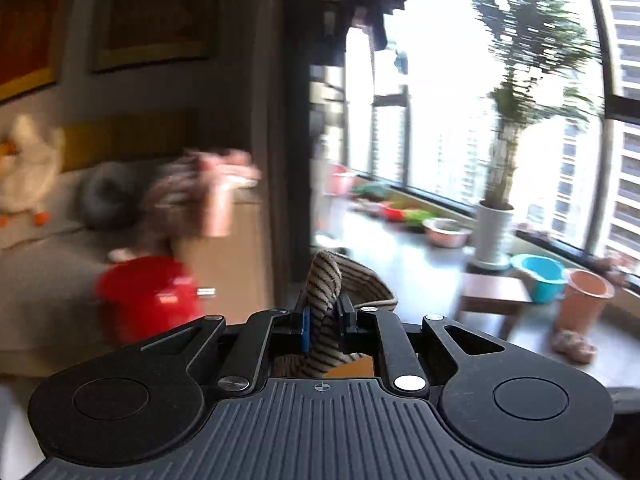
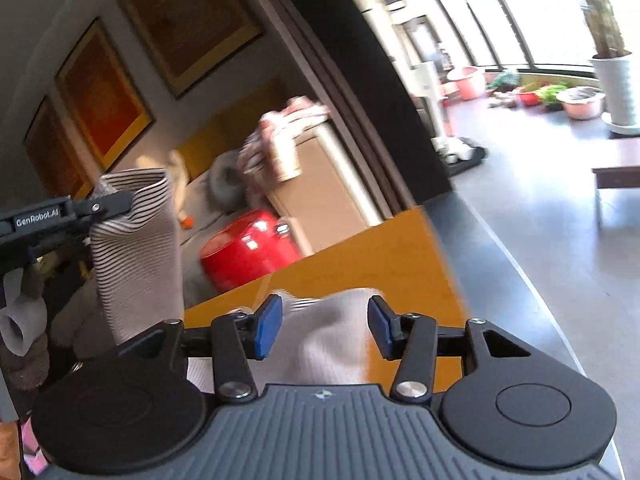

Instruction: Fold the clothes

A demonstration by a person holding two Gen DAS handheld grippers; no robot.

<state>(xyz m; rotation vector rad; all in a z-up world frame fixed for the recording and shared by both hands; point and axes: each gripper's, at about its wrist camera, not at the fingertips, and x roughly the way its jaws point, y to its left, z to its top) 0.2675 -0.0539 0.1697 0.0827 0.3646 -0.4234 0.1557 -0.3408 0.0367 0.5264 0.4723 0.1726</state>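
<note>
Between the left gripper's (image 1: pixel 323 322) closed jaws a soft, light striped garment (image 2: pixel 136 256) is hanging limp above the yellow table (image 2: pixel 384 256), while the right gripper (image 2: pixel 325 326) is gaping over its loose end, best pinched at the hem.

Orange table (image 2: pixel 400 264): striped garment (image 2: pixel 332 336) lying on near part.

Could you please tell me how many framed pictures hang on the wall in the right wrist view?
3: the upper one on the right, the orange one in the middle, and the lowest on the left. Others may be out of frame.
</note>
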